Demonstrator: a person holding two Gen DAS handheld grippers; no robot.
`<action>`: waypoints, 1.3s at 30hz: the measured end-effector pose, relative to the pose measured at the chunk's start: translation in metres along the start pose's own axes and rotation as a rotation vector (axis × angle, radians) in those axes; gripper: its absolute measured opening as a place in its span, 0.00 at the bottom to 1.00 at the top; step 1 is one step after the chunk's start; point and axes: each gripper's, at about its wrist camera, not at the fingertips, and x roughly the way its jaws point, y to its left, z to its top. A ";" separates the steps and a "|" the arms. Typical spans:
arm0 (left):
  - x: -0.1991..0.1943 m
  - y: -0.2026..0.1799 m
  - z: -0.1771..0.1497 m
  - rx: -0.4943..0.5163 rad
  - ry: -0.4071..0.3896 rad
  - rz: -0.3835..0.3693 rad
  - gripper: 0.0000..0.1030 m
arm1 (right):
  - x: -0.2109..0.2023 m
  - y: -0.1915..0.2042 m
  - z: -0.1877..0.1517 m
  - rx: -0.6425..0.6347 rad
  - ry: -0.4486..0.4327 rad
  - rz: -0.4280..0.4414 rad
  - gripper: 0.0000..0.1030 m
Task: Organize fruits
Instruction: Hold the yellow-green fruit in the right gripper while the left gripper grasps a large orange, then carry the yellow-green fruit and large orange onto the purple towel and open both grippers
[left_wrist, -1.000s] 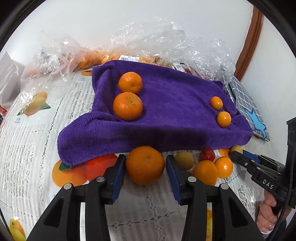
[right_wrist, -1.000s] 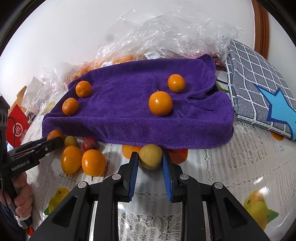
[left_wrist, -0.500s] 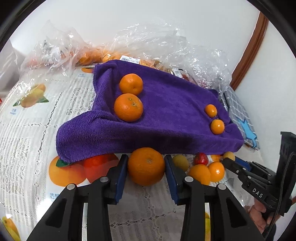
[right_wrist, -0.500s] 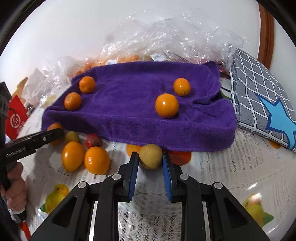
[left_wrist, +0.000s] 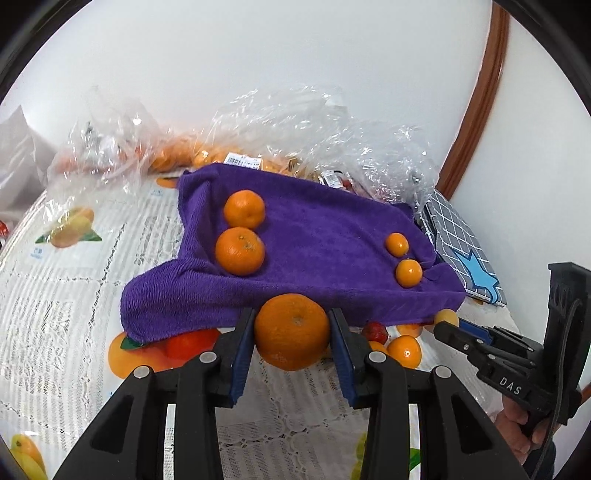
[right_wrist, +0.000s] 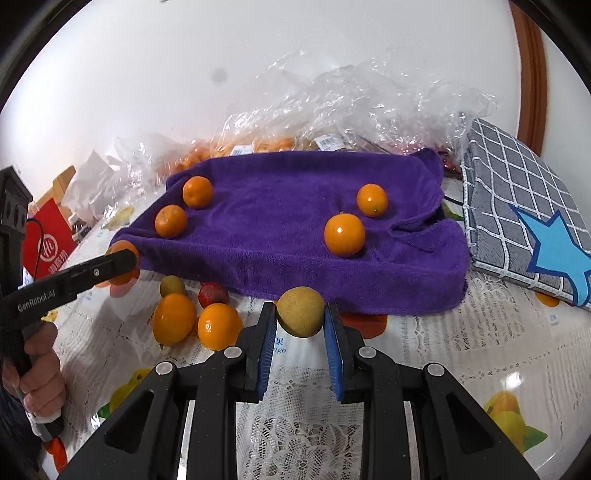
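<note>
My left gripper is shut on a large orange, held above the table in front of the purple towel. My right gripper is shut on a small yellow-brown fruit, also in front of the purple towel. Two mandarins lie on the towel's left part and two small oranges on its right. Loose fruits lie on the table by the towel's front edge: two oranges, a red fruit and a small green-yellow one.
Clear plastic bags with more oranges lie behind the towel against the wall. A grey checked cushion with a blue star lies at the right. A red box stands at the far left. The tablecloth has fruit prints.
Both grippers have risen with their fruits, away from the table. The towel and the loose fruits have not moved.
</note>
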 end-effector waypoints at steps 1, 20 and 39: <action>-0.002 -0.001 -0.001 0.001 -0.004 -0.003 0.36 | -0.001 -0.001 0.000 0.006 -0.003 0.003 0.25; -0.007 0.005 0.007 -0.003 -0.056 0.015 0.36 | -0.045 -0.032 0.022 0.115 -0.129 -0.012 0.25; -0.017 -0.005 0.046 -0.010 -0.102 0.062 0.36 | -0.009 -0.053 0.067 0.088 -0.096 -0.036 0.25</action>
